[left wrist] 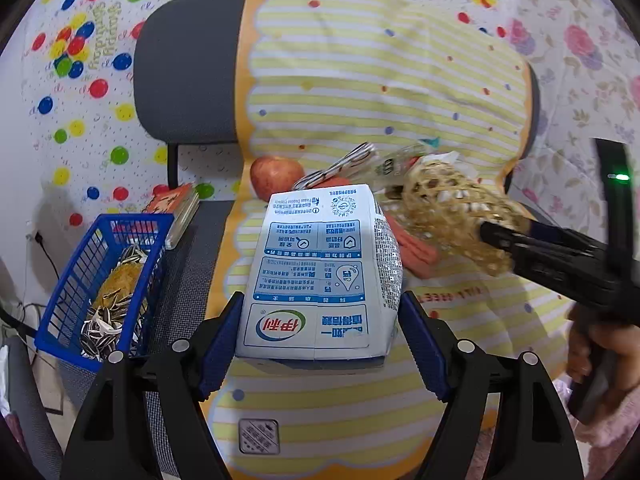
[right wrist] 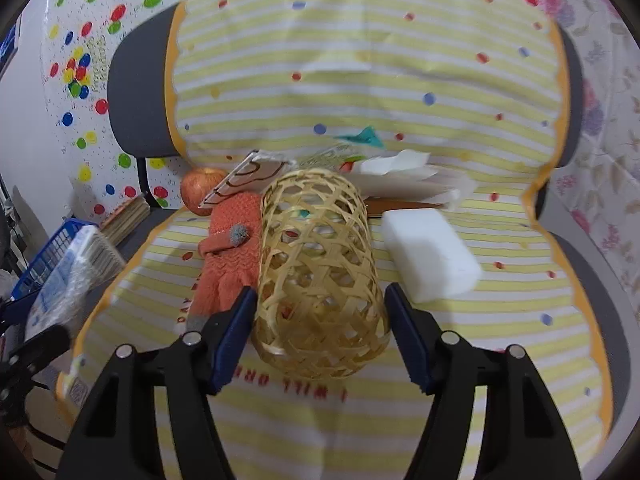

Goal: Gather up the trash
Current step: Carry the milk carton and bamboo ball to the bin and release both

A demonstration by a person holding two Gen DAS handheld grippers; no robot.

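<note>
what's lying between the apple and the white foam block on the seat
In the right wrist view, an orange knit glove and a woven bamboo basket on its side lie between the apple and the white foam block.

Sitting on the striped yellow cloth are one blue-and-white milk carton [left wrist: 320, 276], one woven bamboo basket [right wrist: 320, 272], one red apple [left wrist: 276, 178], one orange knitted glove [right wrist: 232, 248] and one white foam block [right wrist: 432, 252]. Standing at the left is one blue wire tray [left wrist: 64, 304] (seed shells beyond counting).
</note>
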